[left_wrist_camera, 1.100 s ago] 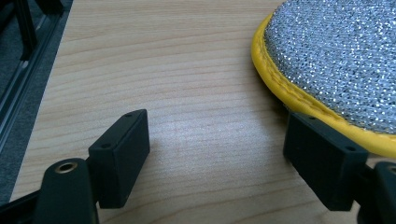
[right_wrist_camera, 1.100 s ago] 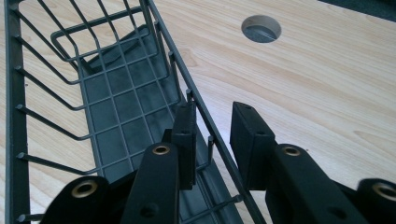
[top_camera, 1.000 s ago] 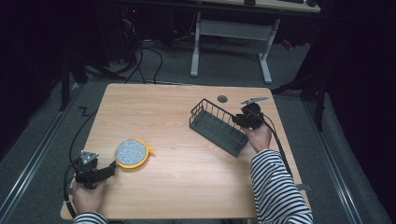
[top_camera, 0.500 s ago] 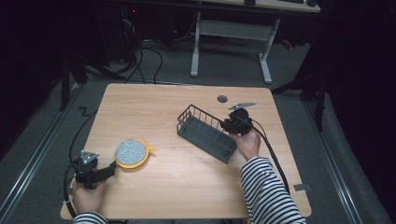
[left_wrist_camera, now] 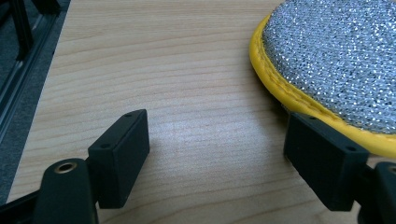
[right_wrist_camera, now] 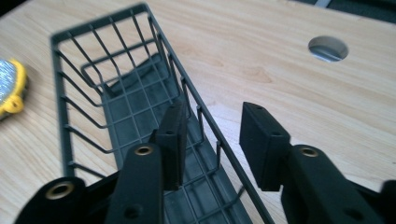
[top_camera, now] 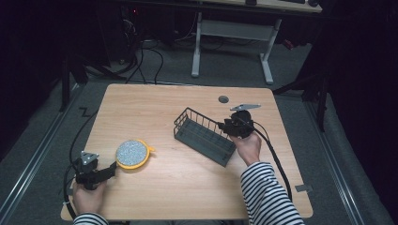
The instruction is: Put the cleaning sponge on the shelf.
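Wire basket (top_camera: 204,136) lies diagonally; right gripper (right_wrist_camera: 210,135) jaws straddle its rim, left gripper (left_wrist_camera: 217,154) released.

Bare surface (top_camera: 155,112) is lying open across the far left and along the near edge. The basket (top_camera: 203,136) is blocking the middle right, its wire wall standing between the right claw's (right_wrist_camera: 212,135) parted jaws. The scrubber (top_camera: 133,153) is crowding the left claw (left_wrist_camera: 217,149), touching one jaw.
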The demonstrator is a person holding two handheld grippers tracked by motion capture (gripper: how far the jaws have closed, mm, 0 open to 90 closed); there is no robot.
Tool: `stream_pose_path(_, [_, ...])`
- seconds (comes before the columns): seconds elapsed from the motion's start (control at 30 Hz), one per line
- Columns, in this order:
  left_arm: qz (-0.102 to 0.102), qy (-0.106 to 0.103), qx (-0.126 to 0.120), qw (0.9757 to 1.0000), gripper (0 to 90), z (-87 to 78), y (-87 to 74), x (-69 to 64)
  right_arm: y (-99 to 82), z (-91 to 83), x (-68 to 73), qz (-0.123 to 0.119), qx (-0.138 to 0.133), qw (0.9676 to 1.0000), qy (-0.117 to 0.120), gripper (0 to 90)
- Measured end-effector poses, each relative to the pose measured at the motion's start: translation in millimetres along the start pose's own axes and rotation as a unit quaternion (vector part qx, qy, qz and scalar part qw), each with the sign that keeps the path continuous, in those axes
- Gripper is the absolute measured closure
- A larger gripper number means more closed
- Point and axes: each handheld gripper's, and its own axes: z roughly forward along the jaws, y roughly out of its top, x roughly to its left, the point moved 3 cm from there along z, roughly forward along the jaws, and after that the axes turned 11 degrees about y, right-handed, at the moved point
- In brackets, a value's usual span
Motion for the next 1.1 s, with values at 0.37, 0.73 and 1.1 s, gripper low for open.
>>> stream_pose_path(0.37, [-0.002,-0.002,-0.001,1.0,23.1,-0.1,-0.1,0.3,-16.5,-39.6,-15.8,0.018,-0.026,0.9991,-0.027,54.2])
stream_pose_path(0.73, [0.005,0.003,0.001,1.0,23.6,-0.1,-0.1,-0.9,-56.0,-70.8,-32.4,0.04,-0.048,0.9967,-0.052,55.0])
stream_pose_path(1.1, [0.007,0.009,-0.001,0.9999,26.8,-0.6,-0.5,-1.2,-130.1,-70.9,-50.4,0.095,-0.041,0.9919,-0.074,51.9])
